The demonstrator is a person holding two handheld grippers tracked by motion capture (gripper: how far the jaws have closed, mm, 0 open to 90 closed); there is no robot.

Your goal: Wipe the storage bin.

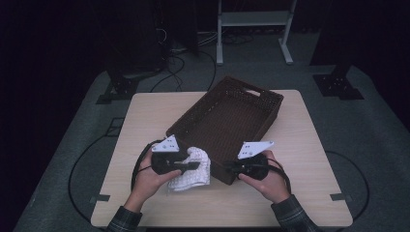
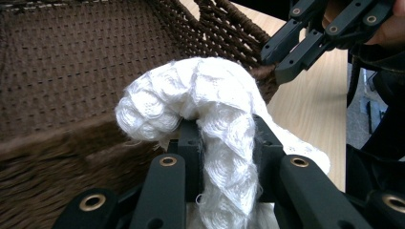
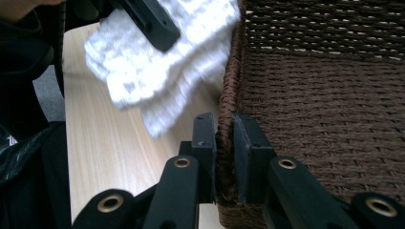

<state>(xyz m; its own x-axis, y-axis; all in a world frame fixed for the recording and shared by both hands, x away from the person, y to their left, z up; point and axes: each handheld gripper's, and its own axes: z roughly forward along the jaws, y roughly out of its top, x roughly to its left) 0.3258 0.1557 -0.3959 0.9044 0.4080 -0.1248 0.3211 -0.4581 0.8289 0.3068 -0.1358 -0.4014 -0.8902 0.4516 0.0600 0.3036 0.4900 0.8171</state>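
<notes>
A white knitted cloth [image 1: 194, 170] lies bunched at the near left corner of a brown wicker basket [image 1: 225, 121] on the wooden table [image 1: 145, 116]. My left gripper [image 1: 193, 165] is shut on the cloth; in the left gripper view a fold of cloth [image 2: 210, 95] stands pinched between the jaws of the left gripper [image 2: 227, 129] and arches over toward the basket wall [image 2: 71, 62]. My right gripper [image 1: 227, 167] is shut on the basket's near wall. In the right gripper view the right gripper [image 3: 223, 126] has a pad on each side of the rim [image 3: 229, 86], beside the cloth [image 3: 157, 67].
The basket lies diagonally across the table's middle, its inside bare. Open tabletop runs to the left, the right and along the near edge. On the floor behind the table are a white frame [image 1: 254, 19], black stand feet [image 1: 121, 89] and cables.
</notes>
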